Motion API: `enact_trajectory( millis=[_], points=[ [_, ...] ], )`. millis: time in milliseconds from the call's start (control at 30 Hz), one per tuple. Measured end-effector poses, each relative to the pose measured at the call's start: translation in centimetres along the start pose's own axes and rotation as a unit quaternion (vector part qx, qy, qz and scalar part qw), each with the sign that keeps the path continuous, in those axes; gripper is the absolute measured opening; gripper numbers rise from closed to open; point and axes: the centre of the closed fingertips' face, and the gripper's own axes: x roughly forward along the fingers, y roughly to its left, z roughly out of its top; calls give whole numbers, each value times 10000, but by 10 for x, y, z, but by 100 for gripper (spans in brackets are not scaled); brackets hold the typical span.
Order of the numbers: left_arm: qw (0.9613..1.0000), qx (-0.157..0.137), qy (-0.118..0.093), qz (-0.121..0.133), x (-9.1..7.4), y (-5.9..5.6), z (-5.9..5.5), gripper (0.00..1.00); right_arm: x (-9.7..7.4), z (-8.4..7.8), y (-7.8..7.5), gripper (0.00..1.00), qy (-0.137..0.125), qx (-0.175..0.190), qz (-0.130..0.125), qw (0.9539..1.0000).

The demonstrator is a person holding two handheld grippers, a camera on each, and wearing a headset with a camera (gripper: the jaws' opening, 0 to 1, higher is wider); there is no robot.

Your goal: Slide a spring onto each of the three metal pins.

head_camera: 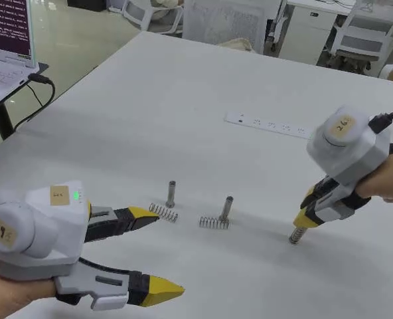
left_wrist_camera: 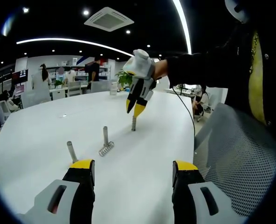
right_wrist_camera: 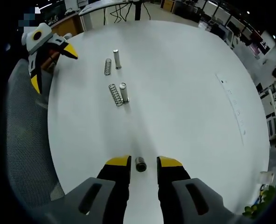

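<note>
Est. 1 of 3 done, 2 to go; whether the fitted one sits fully down, can't tell.

Near edge of table (head_camera: 183,100), L side: left gripper (head_camera: 153,252) wide open, empty, tips aimed toward the pins.

Just past it, mid-table: left spring (head_camera: 163,212) and middle spring (head_camera: 214,222) lying flat, long axes roughly along the near edge. Each w/ one end by the base of its pin. Left pin (head_camera: 171,193) and middle pin (head_camera: 228,207) both upright, bare.

Toward R edge: fitted spring (head_camera: 296,234) upright around right pin (right_wrist_camera: 140,164), axis vertical. Right gripper (head_camera: 303,219) tips-down over it, jaws slightly apart either side of pin top, no contact visible, gripping nothing.

Far side: power strip (head_camera: 266,124) flat on table.
</note>
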Motion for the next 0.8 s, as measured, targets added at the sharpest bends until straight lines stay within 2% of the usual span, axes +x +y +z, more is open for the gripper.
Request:
enact_trajectory(
  millis=[267,433,633,800],
  points=[
    [10000,-6,29,-2,2,3,0,63,-16,20,0,22,-313,-169,-178,9992],
    [10000,1,44,-26,4,5,2,63,-25,34,8,23,-567,-236,-182,9979],
    [10000,32,59,-69,7,6,5,63,-30,37,17,26,-695,-282,-196,9970],
    [9999,30,75,-92,9,6,5,62,-37,43,25,30,-972,-214,-181,9949]
  ],
)
